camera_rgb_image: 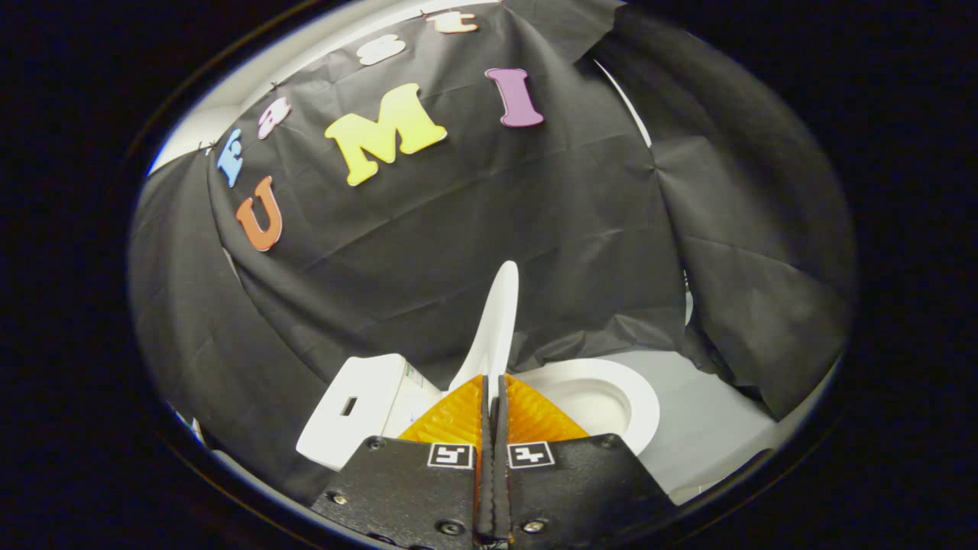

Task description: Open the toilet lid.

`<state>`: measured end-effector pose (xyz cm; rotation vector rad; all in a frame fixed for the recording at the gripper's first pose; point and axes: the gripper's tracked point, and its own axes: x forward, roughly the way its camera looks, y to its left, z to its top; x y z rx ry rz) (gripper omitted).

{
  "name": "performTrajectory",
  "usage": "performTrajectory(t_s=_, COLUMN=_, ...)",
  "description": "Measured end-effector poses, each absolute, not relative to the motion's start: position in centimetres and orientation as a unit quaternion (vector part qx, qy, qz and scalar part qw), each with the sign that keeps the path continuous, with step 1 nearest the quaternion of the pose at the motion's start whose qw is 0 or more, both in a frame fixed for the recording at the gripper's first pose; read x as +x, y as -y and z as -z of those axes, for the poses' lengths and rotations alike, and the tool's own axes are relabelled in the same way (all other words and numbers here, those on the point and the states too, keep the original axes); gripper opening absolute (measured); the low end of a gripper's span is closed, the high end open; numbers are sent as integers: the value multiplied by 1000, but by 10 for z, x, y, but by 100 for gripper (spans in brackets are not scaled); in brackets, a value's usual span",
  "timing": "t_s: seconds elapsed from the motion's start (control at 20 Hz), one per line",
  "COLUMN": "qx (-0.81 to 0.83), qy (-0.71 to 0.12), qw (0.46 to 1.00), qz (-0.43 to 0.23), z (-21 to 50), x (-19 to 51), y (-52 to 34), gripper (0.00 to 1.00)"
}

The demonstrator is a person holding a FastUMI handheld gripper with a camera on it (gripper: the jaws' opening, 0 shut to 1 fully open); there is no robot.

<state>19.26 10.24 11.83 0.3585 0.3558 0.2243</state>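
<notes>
Toilet lid stands raised, edge-on, beyond the tool, whose fingers are pressed nearly together on its lower edge, bowl open alongside.

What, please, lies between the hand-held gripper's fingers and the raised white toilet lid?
Nothing: in the gripper view, the hand-held gripper has its fingers pinched on the raised white plastic toilet lid's edge.

Creased black cloth hung as the wall, another panel overlapping beside it. Below the cloth lay pale grey floor; above it, white wall.
</notes>
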Motion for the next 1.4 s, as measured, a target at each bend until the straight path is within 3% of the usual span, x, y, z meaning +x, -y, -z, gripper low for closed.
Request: performTrajectory(t_s=1.4, qx=47, qy=-110, qw=976, qz=-182, z=-181, x=163, y=-269, gripper=4)
